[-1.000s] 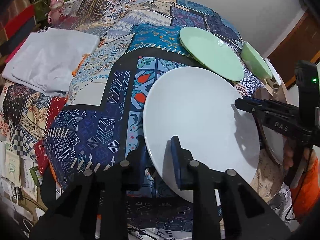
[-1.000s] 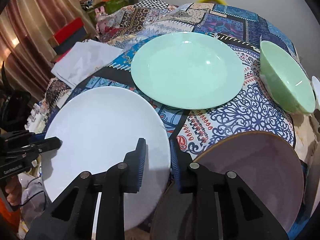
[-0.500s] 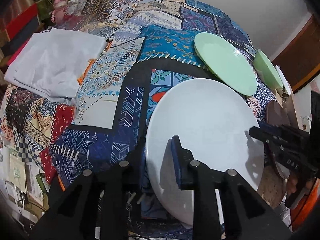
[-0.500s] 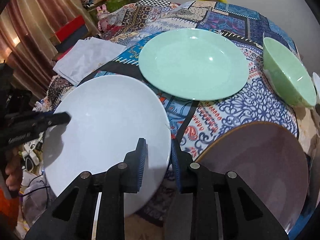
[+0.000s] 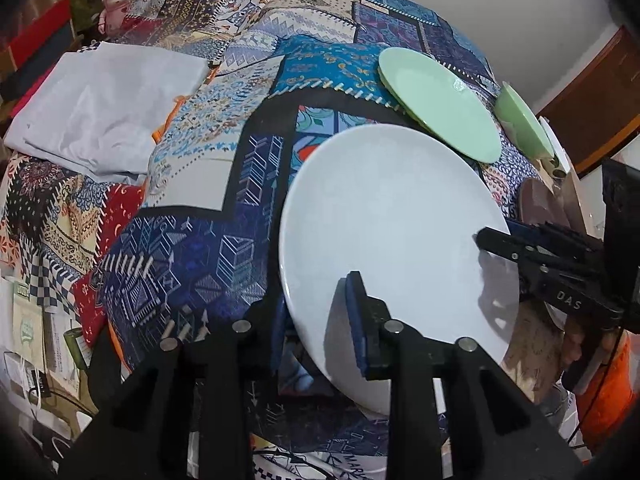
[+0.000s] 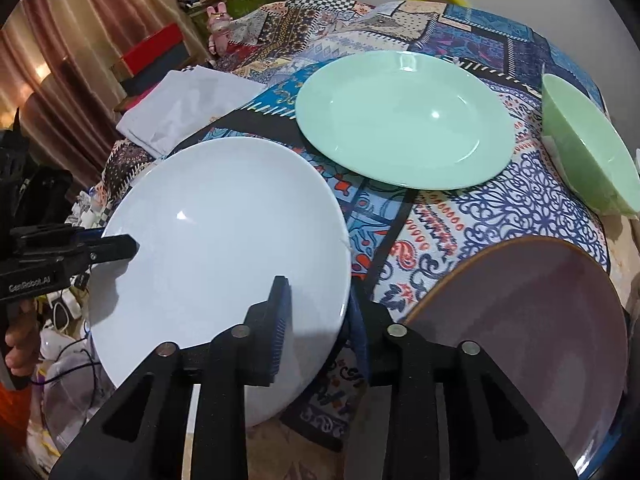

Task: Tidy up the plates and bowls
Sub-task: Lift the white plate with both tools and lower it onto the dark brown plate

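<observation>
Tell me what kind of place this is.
Probably a lived-in home room, not a lab. The dishes sit on a patchwork cloth over a table or bed; which one I cannot tell. Curtains hang at the left, and boxes and a pink bunny figure clutter the back.
</observation>
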### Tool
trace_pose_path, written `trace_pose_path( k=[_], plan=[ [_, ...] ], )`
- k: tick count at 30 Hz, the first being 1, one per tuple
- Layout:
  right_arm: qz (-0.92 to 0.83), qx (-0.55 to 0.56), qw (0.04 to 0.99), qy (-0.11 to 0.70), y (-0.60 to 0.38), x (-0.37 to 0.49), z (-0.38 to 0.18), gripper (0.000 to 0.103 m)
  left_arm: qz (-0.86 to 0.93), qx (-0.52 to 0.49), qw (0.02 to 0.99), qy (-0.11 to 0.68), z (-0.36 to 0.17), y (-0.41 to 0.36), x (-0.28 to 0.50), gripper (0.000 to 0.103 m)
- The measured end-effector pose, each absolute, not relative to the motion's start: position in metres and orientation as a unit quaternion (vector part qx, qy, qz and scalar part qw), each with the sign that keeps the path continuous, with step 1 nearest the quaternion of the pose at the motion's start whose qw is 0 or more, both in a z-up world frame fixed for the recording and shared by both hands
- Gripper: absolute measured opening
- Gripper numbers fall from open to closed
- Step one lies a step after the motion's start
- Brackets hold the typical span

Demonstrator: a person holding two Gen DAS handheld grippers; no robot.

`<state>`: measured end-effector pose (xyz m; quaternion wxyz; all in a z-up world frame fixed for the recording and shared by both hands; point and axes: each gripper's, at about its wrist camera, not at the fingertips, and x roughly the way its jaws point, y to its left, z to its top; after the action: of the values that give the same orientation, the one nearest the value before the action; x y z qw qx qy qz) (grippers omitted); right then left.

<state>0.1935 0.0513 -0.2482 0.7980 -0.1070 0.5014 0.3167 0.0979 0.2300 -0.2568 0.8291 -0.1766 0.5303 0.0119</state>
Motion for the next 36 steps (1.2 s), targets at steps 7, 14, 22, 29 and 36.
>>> trace_pose_path(
  k=[7, 14, 22, 29, 36],
  plan=[
    [0.311, -0.101, 0.803, 0.499, 0.049, 0.194, -0.246, 0.026, 0.02, -0.165, 0.83, 0.532, -0.254, 0.224, 0.096, 0.031],
    [0.305, -0.077, 0.808, 0.498, 0.042, 0.191, -0.241, 0.024, 0.03, -0.174, 0.827, 0.533, -0.25, 0.223, 0.096, 0.031],
    [0.304, -0.063, 0.819, 0.483, 0.034, 0.188, -0.228, 0.024, 0.029, -0.168, 0.834, 0.524, -0.237, 0.215, 0.097, 0.03],
    [0.299, -0.052, 0.83, 0.467, 0.025, 0.19, -0.214, 0.024, 0.021, -0.163, 0.842, 0.514, -0.225, 0.207, 0.102, 0.03],
    [0.289, -0.044, 0.841, 0.456, 0.01, 0.19, -0.204, 0.024, 0.008, -0.153, 0.85, 0.504, -0.211, 0.193, 0.109, 0.03]
  ],
)
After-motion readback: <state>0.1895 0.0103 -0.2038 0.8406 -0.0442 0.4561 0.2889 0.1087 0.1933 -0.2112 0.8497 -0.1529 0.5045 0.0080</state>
